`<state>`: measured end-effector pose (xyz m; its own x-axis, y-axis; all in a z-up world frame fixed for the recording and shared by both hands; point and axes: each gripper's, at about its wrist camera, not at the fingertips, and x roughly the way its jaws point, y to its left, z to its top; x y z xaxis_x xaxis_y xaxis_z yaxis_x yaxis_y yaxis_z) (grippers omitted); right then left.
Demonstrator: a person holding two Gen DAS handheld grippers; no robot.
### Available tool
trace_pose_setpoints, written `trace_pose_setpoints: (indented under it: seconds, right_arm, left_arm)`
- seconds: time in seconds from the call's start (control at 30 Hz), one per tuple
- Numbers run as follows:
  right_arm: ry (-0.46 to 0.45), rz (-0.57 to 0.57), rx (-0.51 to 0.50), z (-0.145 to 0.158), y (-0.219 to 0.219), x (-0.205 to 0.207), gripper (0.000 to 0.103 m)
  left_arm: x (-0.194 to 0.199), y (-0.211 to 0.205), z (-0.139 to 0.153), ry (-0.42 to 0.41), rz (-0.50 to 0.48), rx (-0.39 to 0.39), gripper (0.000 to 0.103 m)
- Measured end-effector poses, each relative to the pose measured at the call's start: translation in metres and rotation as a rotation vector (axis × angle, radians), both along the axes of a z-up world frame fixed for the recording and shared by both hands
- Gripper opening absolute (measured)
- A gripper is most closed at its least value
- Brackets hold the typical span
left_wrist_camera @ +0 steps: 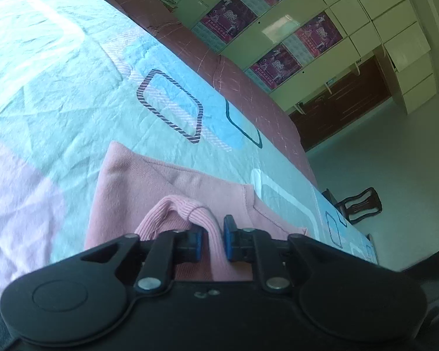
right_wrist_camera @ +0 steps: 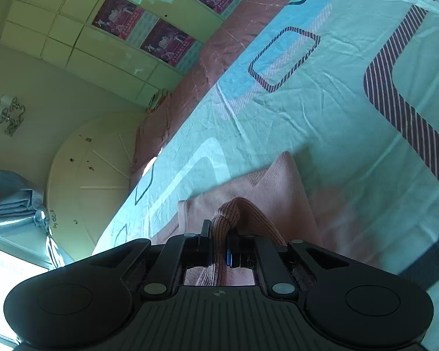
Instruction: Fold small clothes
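On the bedsheet, both grippers pinch pink garment, apparently unobstructed.

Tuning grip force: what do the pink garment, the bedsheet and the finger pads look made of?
Pink garment: soft knit, likely cotton; ribbed bands show, matte. Bedsheet: thin woven cloth, probably cotton, creased, printed. Finger pads: blue, rubbery-looking, on black matte plastic fingers; exact material unclear.

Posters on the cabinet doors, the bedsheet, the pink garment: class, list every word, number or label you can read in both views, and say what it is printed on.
Posters on the cabinet doors: large white characters, too blurred to read.
Posters in the right wrist view: blurred as well.
Bedsheet: shapes only, no text.
Pink garment: no label visible.
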<state>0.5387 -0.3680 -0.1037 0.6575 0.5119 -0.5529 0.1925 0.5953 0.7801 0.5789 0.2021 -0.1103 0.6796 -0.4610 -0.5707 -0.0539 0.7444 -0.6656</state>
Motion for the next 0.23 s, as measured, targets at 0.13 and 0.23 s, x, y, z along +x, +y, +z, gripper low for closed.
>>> trace_pose_setpoints:
  seconds: [0.13, 0.23]
  right_arm:
    - [-0.1, -0.04, -0.068, 0.009, -0.015, -0.007, 0.058]
    - [-0.13, 0.006, -0.148, 0.013, -0.018, -0.005, 0.058]
  left_arm:
    - [-0.005, 0.003, 0.015, -0.108, -0.006, 0.113, 0.053]
    - [0.0, 0.002, 0.021, -0.131, -0.047, 0.223, 0.059]
